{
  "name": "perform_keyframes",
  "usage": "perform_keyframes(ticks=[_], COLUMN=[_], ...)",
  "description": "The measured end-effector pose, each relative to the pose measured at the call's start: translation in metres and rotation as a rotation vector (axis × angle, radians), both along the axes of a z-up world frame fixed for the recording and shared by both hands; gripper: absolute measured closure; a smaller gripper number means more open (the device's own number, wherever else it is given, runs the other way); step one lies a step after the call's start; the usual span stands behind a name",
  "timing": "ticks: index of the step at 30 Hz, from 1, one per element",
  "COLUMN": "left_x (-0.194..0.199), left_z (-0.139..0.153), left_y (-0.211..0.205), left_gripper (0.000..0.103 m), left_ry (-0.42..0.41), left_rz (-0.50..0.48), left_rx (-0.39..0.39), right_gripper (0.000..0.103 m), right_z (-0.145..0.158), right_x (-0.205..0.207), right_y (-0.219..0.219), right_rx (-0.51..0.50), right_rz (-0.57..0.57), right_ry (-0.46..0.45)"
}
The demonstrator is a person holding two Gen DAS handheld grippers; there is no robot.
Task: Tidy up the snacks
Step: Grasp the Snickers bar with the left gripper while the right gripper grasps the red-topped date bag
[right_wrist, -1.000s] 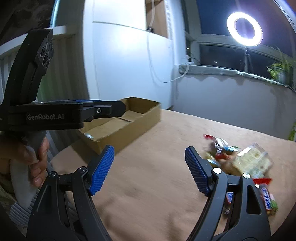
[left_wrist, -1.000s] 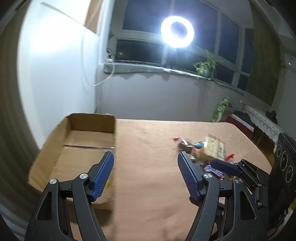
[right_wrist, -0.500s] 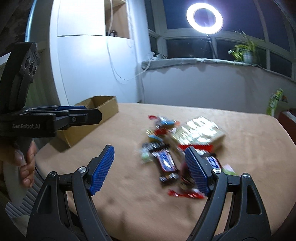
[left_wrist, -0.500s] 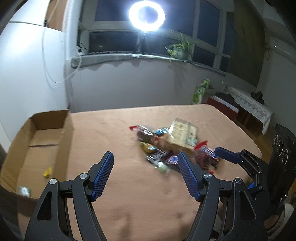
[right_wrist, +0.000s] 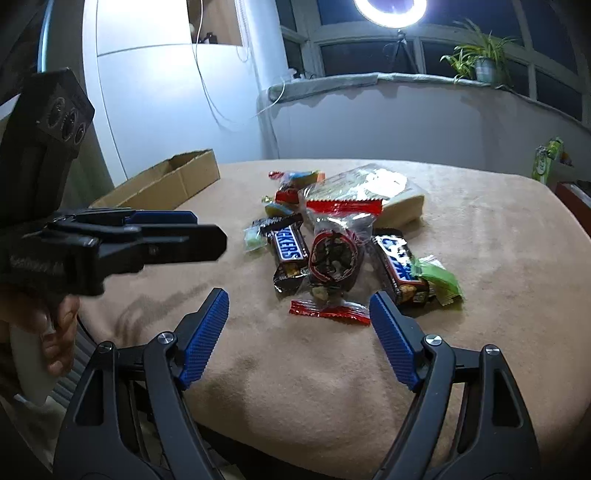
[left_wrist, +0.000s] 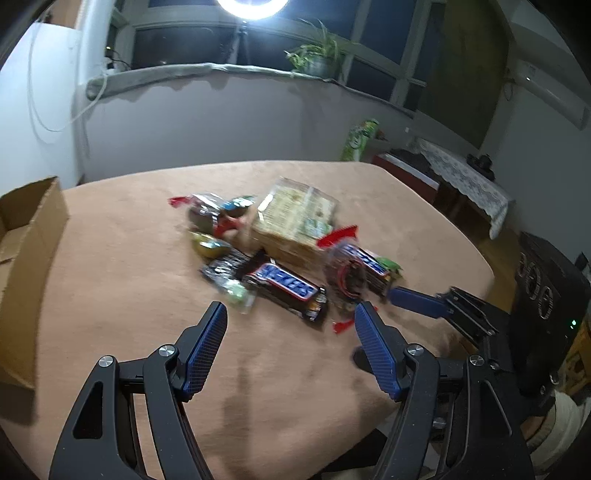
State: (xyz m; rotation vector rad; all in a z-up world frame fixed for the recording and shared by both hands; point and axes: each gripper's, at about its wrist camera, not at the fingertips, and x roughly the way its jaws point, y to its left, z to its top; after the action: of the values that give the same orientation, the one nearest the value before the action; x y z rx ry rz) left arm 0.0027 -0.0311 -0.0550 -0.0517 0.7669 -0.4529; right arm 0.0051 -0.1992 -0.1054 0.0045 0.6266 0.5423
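Both grippers hang low over the near edge of the table [right_wrist: 498, 229], which is covered in a tan cloth. The left gripper [left_wrist: 290, 345] has its blue pads spread wide with nothing between them, only bare cloth below. The right gripper [right_wrist: 299, 332] is wide apart too, though its jaws have just been closing a little; nothing is pinched, and a red-ended clear packet [right_wrist: 332, 266] lies on the cloth just beyond its tips. At the left of the right-hand view a hand [right_wrist: 55, 332] grips the other tool's pale handle.

Just past the fingertips sits the snack pile, all on the cloth, near the middle of the table. A Snickers bar [left_wrist: 286, 286] lies at an angle right ahead of the left gripper, a small green sweet [left_wrist: 236, 293] beside its near-left end. A second Snickers bar [right_wrist: 400, 267] lies to the right of the clear packet, with a green wrapper [right_wrist: 441, 278] touching its far side. Behind them rests a big clear bag of biscuits [left_wrist: 295, 218], and smaller bright wrappers are bunched to its left, too blurred to tell apart.

Further left, well apart from the pile, a cardboard box [right_wrist: 166, 182] stands open at the table's edge. Beyond, a potted plant [left_wrist: 314, 61] sits on the window ledge under a ring light [right_wrist: 389, 11].
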Motion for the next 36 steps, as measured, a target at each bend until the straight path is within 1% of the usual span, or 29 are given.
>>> perform_keyframes(ticks=[2,3,5,7,9,10,12,13,16,18,21,23,25,26,27,28,29,30,32,34,36], left_x=[0.001,0.002,0.005,0.009,0.014,0.017,0.022,0.026,0.035,0.043,0.05,0.055,0.059,0.062,0.064,0.066,0.066,0.066,0.065,0.063,0.062], left_z=[-0.002,-0.003,-0.006,-0.008,-0.011,-0.012,-0.017,-0.019,-0.025,-0.028,-0.032,-0.035,-0.034,-0.034,-0.035,-0.035,-0.035,-0.035,-0.036,-0.036,-0.035], left_y=[-0.001,-0.001,-0.002,-0.003,-0.004,-0.006,-0.008,-0.01,-0.013,-0.017,-0.026,-0.031,-0.035,-0.038,-0.039,-0.04,-0.038,-0.036,-0.034,-0.034,-0.03], left_gripper=[0.031,0.031,0.031,0.032,0.032,0.032,0.032,0.033,0.035,0.036,0.036,0.036,0.036,0.038,0.046,0.05,0.058,0.061,0.062,0.063,0.065], left_ry=[0.013,0.024,0.05,0.069,0.093,0.101,0.119,0.131,0.162,0.177,0.178,0.187,0.175,0.171,0.166,0.161,0.157,0.153,0.148,0.131,0.125], left_rz=[-0.011,-0.017,-0.029,-0.034,-0.043,-0.044,-0.043,-0.042,-0.032,-0.023,0.025,0.046,0.062,0.066,0.073,0.081,0.082,0.081,0.07,0.055,0.053], left_rx=[-0.014,-0.026,-0.056,-0.076,-0.102,-0.104,-0.106,-0.11,-0.121,-0.115,-0.045,-0.02,0.001,0.008,0.015,0.021,0.018,0.012,0.009,0.027,0.016], right_gripper=[0.029,0.032,0.034,0.035,0.044,0.046,0.062,0.062,0.068,0.069,0.069,0.069,0.069,0.069,0.069,0.069,0.069,0.069,0.069,0.069,0.069], right_z=[-0.002,-0.003,-0.004,-0.006,-0.008,-0.009,-0.009,-0.01,-0.011,-0.012,-0.013,-0.012,-0.013,-0.013,-0.013,-0.013,-0.013,-0.014,-0.013,-0.013,-0.013], right_x=[0.006,0.009,0.017,0.027,0.034,0.038,0.042,0.044,0.043,0.039,0.034,0.031,0.029,0.029,0.029,0.029,0.029,0.028,0.028,0.028,0.027], right_y=[0.001,0.001,0.0,-0.003,-0.005,-0.005,-0.006,-0.009,-0.015,-0.021,-0.03,-0.035,-0.038,-0.038,-0.038,-0.038,-0.038,-0.039,-0.037,-0.038,-0.038], right_rx=[0.0,0.0,-0.007,0.012,0.028,0.027,0.022,0.028,0.034,0.028,0.016,0.01,0.012,0.011,0.011,0.011,0.012,0.014,0.016,0.018,0.023], right_rz=[0.003,0.006,0.002,0.006,0.011,0.009,0.01,0.012,-0.001,-0.015,-0.035,-0.044,-0.043,-0.042,-0.041,-0.042,-0.042,-0.043,-0.044,-0.046,-0.05], right_ry=[0.016,0.022,0.036,0.057,0.074,0.078,0.078,0.076,0.076,0.072,0.068,0.063,0.061,0.059,0.057,0.055,0.053,0.052,0.052,0.051,0.051])
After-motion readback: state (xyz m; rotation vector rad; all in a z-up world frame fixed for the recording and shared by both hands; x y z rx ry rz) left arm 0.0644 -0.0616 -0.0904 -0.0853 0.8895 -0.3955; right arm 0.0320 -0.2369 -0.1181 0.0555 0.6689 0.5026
